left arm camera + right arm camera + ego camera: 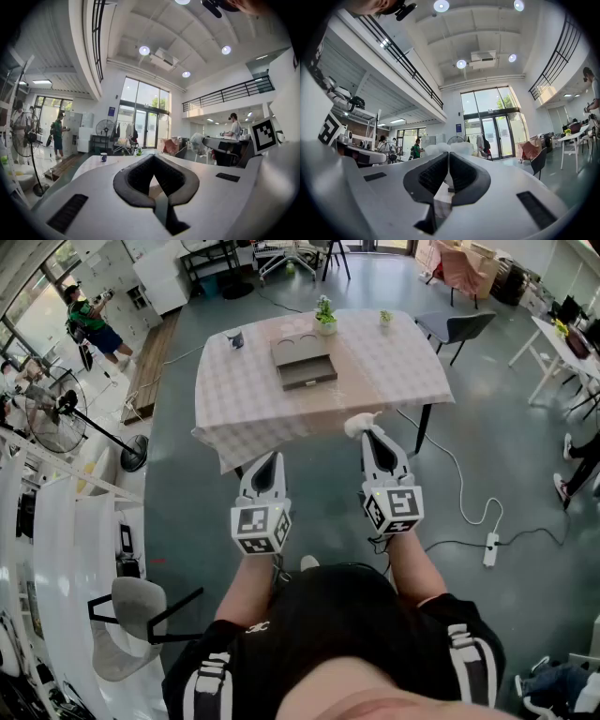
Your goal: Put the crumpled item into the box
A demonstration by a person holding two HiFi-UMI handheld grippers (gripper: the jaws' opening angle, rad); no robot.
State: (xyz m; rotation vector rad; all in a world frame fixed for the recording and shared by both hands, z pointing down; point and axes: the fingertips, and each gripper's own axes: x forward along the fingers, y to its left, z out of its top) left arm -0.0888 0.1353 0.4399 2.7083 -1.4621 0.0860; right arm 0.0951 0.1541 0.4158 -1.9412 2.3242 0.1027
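1. From where I stand, the job looks about half done. The crumpled item (359, 424) is off the desk and pinched at the very tips of the right gripper (373, 434), whose fingers are closed down on it. In the right gripper view, white bulges poke out past the fingertips on both sides.
2. It is not in the box (303, 364) yet. The box lies well ahead of the right fingers and a little to their left, out on the desk (403, 367). The item hangs about over the desk's near edge. What is left, I'd judge, is the carry forward and the release.
3. The left gripper (265, 465) is beside the right one, its fingers drawn together with nothing between them.
4. The item looks like soft white paper or tissue, bunched into a lumpy, irregular wad.
5. The box is low, rectangular and dull grey-brown, with two round hollows in its far half.
6. A pale checked cloth covers the desk and drapes over its edges.
7. The fingers are smooth pale shells lined with black ribbed pads.
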